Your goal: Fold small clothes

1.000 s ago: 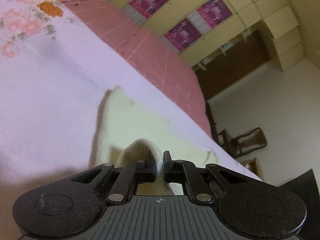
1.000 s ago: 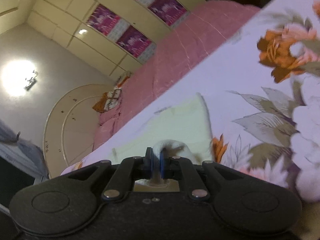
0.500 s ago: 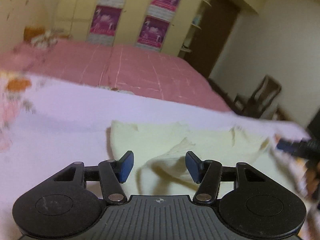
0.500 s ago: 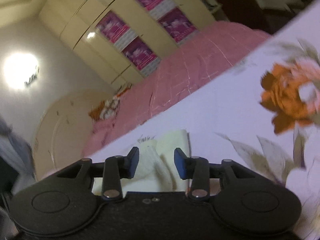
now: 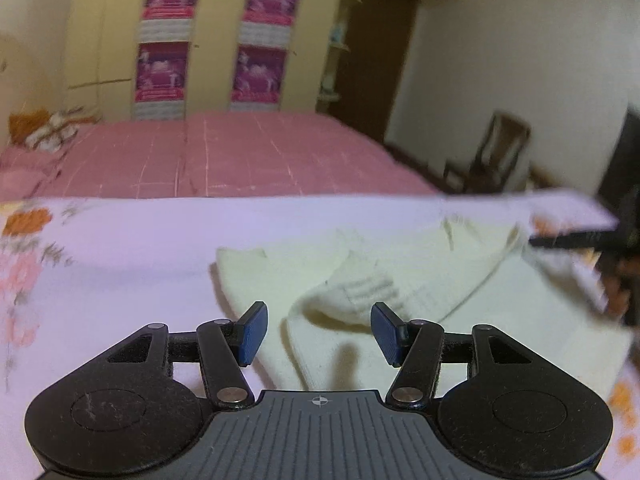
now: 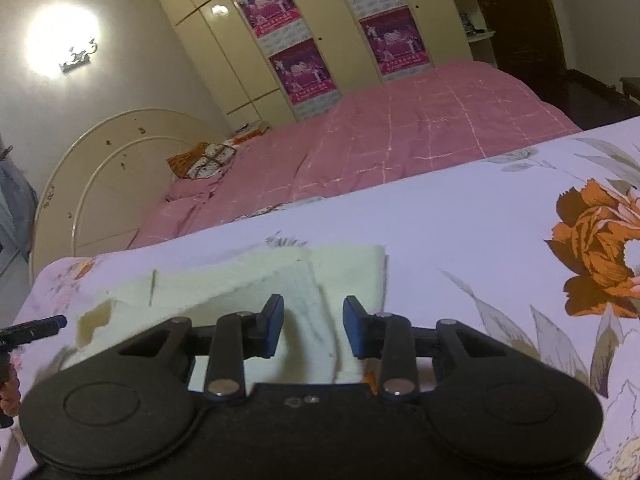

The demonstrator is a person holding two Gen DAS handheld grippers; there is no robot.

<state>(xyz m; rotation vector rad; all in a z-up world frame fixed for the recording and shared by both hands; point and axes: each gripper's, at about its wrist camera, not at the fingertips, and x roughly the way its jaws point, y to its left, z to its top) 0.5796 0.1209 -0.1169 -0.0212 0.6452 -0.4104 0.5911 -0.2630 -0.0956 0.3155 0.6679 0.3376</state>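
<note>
A small cream knit garment (image 5: 400,264) lies folded on the floral sheet (image 5: 120,260), with a ribbed fold raised at its middle. My left gripper (image 5: 318,312) stands open just above its near edge, and the blue pads touch nothing. In the right wrist view the same garment (image 6: 344,268) lies under my right gripper (image 6: 313,304). Its jaws are closing with a strip of cloth between them, but the pads stay clear of it. The right gripper's dark finger (image 5: 568,240) and a hand (image 5: 620,296) show at the garment's far right end. The left gripper's tip (image 6: 36,326) shows at the left edge.
The floral sheet (image 6: 480,240) spreads wide to both sides of the garment. Behind it lies a pink quilted bed (image 5: 240,152) with a round headboard (image 6: 100,184). A wooden chair (image 5: 496,152) and a dark door stand at the back right, beyond cream wardrobes with purple posters.
Both grippers were shut on folds of the garment. Both have opened and let go, and both views have rolled to level. The garment now rests on the sheet.
</note>
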